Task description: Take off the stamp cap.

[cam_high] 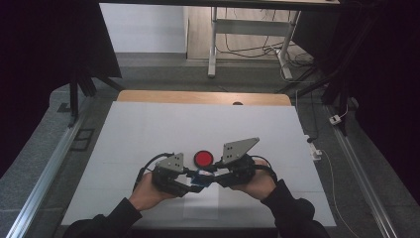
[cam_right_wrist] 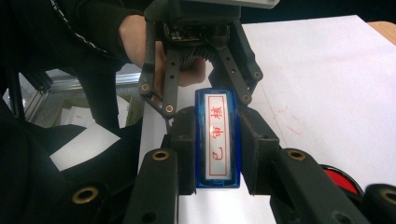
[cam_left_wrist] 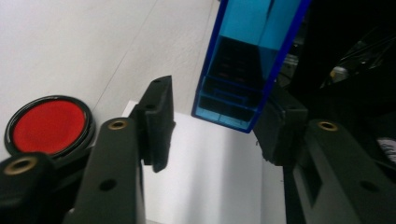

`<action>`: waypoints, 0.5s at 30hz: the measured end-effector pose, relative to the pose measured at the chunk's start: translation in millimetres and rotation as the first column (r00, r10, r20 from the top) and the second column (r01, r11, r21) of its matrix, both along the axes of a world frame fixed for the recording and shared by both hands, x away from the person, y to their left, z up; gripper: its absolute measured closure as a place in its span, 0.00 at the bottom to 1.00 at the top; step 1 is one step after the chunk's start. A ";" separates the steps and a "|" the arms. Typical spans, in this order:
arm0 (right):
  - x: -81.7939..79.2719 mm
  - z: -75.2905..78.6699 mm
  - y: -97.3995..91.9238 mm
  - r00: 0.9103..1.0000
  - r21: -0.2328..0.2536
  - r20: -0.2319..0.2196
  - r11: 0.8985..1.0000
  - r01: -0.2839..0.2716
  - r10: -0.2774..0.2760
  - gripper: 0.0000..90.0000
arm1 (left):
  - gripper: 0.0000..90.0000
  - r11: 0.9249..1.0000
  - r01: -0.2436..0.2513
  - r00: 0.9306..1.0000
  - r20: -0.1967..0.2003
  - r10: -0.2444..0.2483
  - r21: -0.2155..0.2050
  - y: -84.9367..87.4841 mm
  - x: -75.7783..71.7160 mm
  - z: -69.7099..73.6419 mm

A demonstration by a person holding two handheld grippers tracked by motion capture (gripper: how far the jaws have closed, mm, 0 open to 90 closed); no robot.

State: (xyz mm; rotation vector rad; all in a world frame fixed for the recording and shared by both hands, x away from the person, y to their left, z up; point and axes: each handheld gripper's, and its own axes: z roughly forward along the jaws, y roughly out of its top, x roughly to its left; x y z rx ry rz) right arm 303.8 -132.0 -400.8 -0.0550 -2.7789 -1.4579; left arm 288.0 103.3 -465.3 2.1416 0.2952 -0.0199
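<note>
Right tongs point(cam_right_wrist: 217, 154): the jaws are clamped on both long sides of the blue stamp point(cam_right_wrist: 217, 140), so the label with red characters faces the camera, in the middle of the right gripper view. In my judgement this firm hold is there to keep the stamp steady for the other hand.

Left tongs point(cam_left_wrist: 215, 126): in the left gripper view the jaws stand on either side of the lower end of the stamp point(cam_left_wrist: 243, 70). The right jaw seems to touch its corner, but the left jaw is apart from it, with white paper visible between. So they are half narrowed around it and not yet pressing.

Both tongs from above: the left one point(cam_high: 190, 181) and the right one point(cam_high: 210, 173) point toward each other in the lower middle of the high view, and the stamp point(cam_high: 200, 179) is a small blue spot between them, held above the table.

Red ink pad point(cam_high: 203, 158): it lies open on the white table point(cam_high: 148, 134), just behind the tongs. Probably it waits close by so the stamp can be inked with a short move.

Paper sheet point(cam_left_wrist: 210, 177): a white sheet lies below the stamp, likely the place for the print.

Probable step: the left tongs take the lower part, perhaps to pull off a cap.
</note>
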 end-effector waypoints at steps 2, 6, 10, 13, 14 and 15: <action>-0.1 0.4 -0.1 1.000 0.002 -0.002 1.000 -0.005 0.005 0.78 | 0.62 1.000 0.008 1.000 -0.003 -0.008 -0.004 -0.1 -0.4 0.3; -0.3 0.7 -0.6 1.000 0.010 -0.002 1.000 -0.016 0.016 0.78 | 0.68 0.999 0.029 1.000 -0.007 -0.030 -0.015 0.2 -1.0 0.4; 0.2 2.0 -2.5 1.000 0.026 -0.002 0.999 -0.029 0.029 0.78 | 0.71 0.999 0.040 0.999 0.000 -0.040 -0.035 1.2 -1.6 1.5; 0.3 2.9 -3.8 0.999 0.039 -0.001 0.999 -0.037 0.037 0.78 | 0.72 0.997 0.052 0.999 -0.011 -0.053 -0.056 2.3 -0.5 2.1; 0.3 3.3 -4.4 0.999 0.038 0.000 0.998 -0.041 0.041 0.78 | 0.73 0.996 0.055 0.998 -0.020 -0.056 -0.066 2.7 0.0 1.9; 0.3 3.5 -4.9 0.999 0.038 0.001 0.998 -0.043 0.043 0.78 | 0.73 0.996 0.060 0.998 -0.027 -0.062 -0.071 3.0 0.7 1.9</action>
